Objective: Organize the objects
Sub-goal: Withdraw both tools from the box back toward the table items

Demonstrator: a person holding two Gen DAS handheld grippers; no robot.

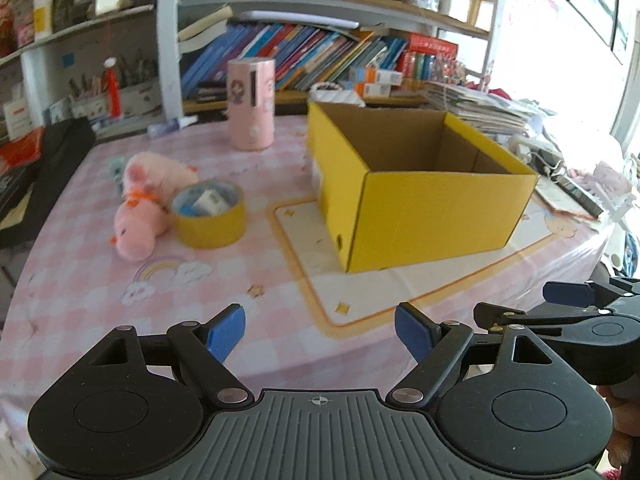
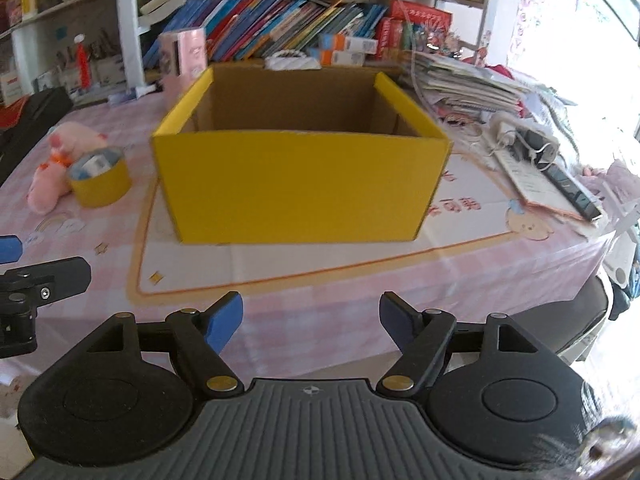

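Left wrist view: left gripper [image 1: 319, 334] spread wide, empty; right gripper [image 2: 311, 322] likewise. Yellow box [image 1: 436, 216] beside tape roll [image 1: 209, 221], pink plush [image 1: 144, 204].

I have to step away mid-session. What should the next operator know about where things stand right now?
Left gripper: open, empty, hovering over the table's near edge.
Right gripper: open, empty, beside the left one and facing the yellow box.
Box: open-topped at table centre; what shows of its inside looks empty.
To its left: pink plush pig touching the yellow round tin, which holds small items. Pink cylinder stands upright behind them.
Done: nothing visibly packed.
Left: probably the pig, tin and cylinder into the box.
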